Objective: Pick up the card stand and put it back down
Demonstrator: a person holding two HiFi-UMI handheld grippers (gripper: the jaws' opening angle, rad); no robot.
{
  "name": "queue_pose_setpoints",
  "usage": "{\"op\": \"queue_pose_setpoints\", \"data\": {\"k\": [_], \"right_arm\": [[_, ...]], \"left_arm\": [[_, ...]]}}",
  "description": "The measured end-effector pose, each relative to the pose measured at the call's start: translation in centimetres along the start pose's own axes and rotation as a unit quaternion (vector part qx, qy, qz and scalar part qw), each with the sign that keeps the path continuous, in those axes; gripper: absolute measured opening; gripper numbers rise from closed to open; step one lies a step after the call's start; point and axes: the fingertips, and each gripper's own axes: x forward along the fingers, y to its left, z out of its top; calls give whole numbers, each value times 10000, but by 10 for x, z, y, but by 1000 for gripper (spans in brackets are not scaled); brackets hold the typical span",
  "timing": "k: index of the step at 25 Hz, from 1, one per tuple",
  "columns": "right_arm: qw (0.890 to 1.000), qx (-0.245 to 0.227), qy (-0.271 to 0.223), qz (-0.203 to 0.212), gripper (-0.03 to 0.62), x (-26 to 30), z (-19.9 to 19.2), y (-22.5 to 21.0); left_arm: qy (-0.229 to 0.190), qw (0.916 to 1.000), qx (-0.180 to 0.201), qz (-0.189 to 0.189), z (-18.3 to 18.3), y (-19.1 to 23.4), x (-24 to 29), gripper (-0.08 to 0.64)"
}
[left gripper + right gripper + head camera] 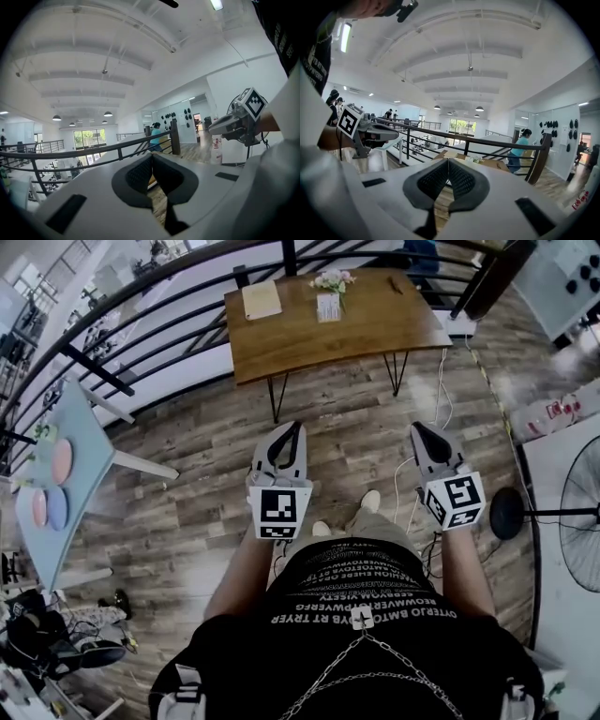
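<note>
The card stand (328, 307) is a small clear upright holder with a card in it. It stands near the far middle of a brown wooden table (309, 343), just below a small bunch of flowers (333, 279). Both grippers are held over the wooden floor, well short of the table. My left gripper (292, 429) points toward the table with its jaws together and nothing between them; in its own view the left gripper (151, 157) also has its pads meeting. My right gripper (419, 431) is likewise shut and empty, as the right gripper (448, 161) shows in its own view.
A pale notepad (262, 300) lies on the table's left part. A dark metal railing (141, 292) runs behind the table. A light blue table (80, 442) with round coloured plates is at the left, a standing fan (577, 512) at the right, and cables (441, 399) trail on the floor.
</note>
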Motion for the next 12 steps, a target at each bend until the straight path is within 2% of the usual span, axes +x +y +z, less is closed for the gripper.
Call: {"op": "queue_pose_setpoints", "data": {"k": [9, 12], "right_arm": [[9999, 6, -8, 162, 15, 18, -2, 6], [9999, 79, 39, 124, 15, 24, -8, -2]], "left_arm": [[67, 9997, -137, 181, -9, 16, 6, 28], [109, 9996, -69, 237, -11, 19, 12, 28]]}}
